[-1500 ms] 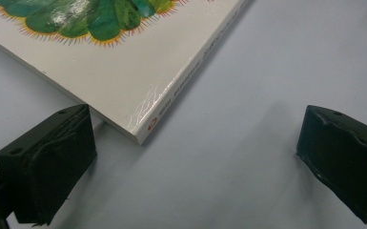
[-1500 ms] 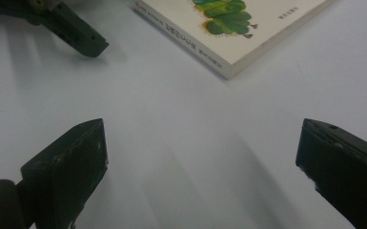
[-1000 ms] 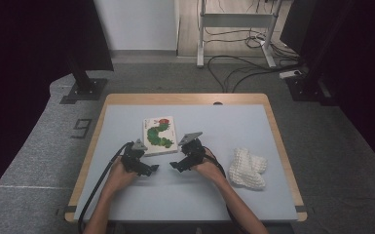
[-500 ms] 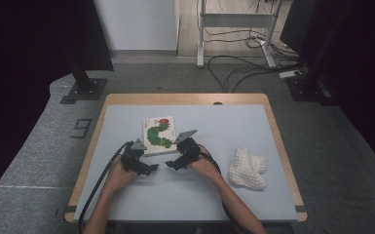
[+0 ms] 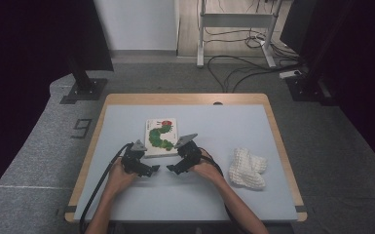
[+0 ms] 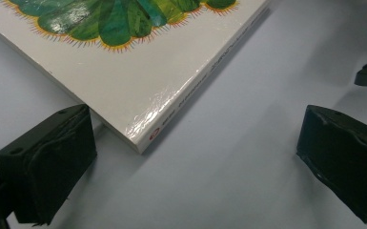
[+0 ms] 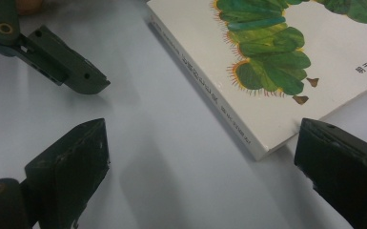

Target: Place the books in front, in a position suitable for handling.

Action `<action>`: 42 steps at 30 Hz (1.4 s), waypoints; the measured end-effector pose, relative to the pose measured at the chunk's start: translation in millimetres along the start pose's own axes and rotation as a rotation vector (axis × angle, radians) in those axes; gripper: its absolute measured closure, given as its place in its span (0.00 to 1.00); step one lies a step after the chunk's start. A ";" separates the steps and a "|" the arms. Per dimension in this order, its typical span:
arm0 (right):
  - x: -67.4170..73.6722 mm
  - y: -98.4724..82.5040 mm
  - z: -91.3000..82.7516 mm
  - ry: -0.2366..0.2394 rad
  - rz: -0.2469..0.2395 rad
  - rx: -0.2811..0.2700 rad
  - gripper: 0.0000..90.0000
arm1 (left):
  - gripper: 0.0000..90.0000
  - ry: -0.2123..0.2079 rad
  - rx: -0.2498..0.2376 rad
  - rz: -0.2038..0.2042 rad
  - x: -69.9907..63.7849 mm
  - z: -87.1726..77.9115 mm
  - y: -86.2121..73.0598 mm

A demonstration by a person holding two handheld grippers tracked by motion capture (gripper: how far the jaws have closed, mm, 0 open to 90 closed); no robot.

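Holding both claws low at the near edge of the book [image 5: 160,137], you have them facing each other across a small gap. The book lies flat on the pale blue surface [image 5: 214,195], cover up, green caterpillar showing, slightly left of centre. Your left claw [image 5: 146,169] stands wide, gripping nothing; in the left gripper view the book's near corner [image 6: 140,138] sits between its jaws, just beside the left-hand one, contact not clear. Your right claw [image 5: 174,169] is likewise wide and empty; in the right gripper view the book's other near corner [image 7: 262,148] lies close to the right-hand jaw. A white knitted cloth [image 5: 247,168] rests well apart, to the right.
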State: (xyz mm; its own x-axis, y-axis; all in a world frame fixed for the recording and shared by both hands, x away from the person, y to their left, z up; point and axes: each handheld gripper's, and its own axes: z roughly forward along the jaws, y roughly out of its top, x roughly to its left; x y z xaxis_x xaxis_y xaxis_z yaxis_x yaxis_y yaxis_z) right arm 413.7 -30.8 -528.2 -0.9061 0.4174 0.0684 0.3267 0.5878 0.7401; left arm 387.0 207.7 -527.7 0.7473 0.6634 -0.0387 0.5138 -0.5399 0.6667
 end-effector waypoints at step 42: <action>68.3 -59.0 -56.3 0.033 0.027 -0.015 0.03 | 0.00 -0.061 -0.007 -0.010 -75.5 -10.0 -14.0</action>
State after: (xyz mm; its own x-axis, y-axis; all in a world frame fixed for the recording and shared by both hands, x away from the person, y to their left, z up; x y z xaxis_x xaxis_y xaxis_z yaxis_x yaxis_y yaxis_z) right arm 317.4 -76.0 -529.5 -0.9057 0.4094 0.1103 0.3469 0.5659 0.7479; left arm 319.1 170.3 -526.7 0.7666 0.6357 -0.0907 0.5186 -0.5296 0.6712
